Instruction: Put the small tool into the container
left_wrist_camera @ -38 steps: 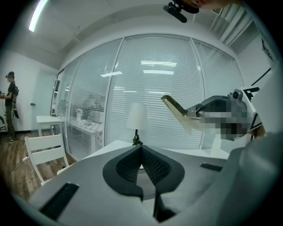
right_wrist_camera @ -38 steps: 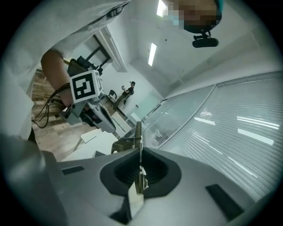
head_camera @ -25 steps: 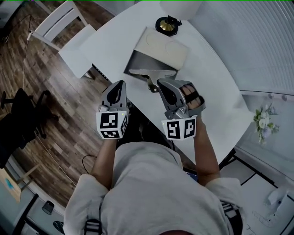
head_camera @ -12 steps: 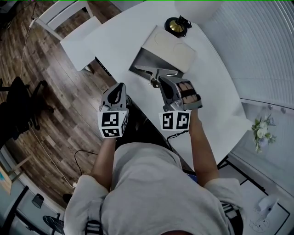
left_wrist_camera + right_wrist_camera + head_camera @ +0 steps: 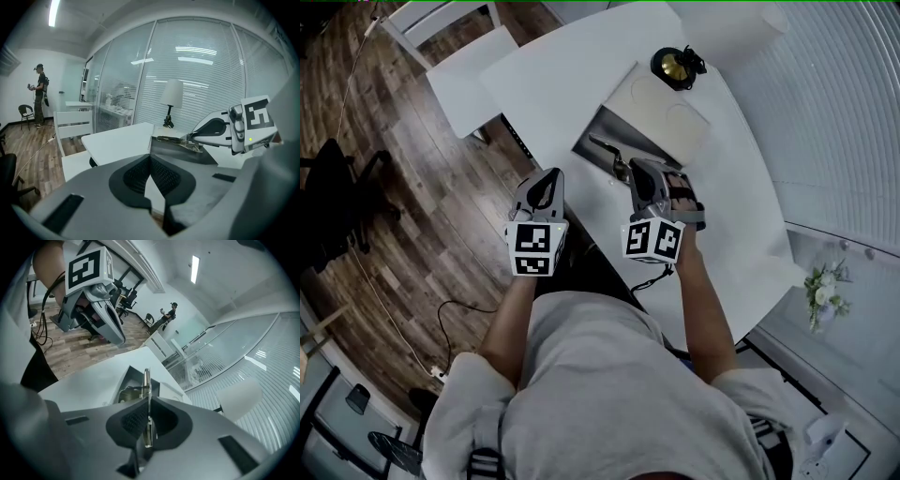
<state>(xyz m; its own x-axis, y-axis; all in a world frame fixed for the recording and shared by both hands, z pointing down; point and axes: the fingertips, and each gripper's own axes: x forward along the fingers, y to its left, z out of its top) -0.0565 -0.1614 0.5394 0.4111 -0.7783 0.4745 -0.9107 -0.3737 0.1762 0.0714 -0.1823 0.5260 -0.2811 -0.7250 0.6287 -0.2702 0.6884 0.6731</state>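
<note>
Standing by the tabletop (image 5: 562,75), I see the small tool (image 5: 146,380) pinched edge-on in the right claw (image 5: 148,404), whose pads are clenched on its lower half while the rest juts out ahead. From the head view, that free end hangs over the dark inside of the open container (image 5: 605,127), close to its near edge, with the pale lid (image 5: 670,108) folded back beyond. Whether the tool touches the container's floor I cannot tell. The left claw (image 5: 151,161) is closed on nothing, its pads meeting at the tips, and it sits near the tabletop's edge, apart from the container.

The tool looks like thin bright metal with a small hinged part near the middle, so I would judge it light, stiff and rather slick. It should not bend or break, but a narrow piece like this could swivel or slide between the pads if nudged against the container wall. The flat sides are the sensible place to hold it, about where the claw has it now, below the hinge, leaving the long end free to go in first. Being so light, it will likely bounce or skid a little on the hard container floor if dropped from any height
</note>
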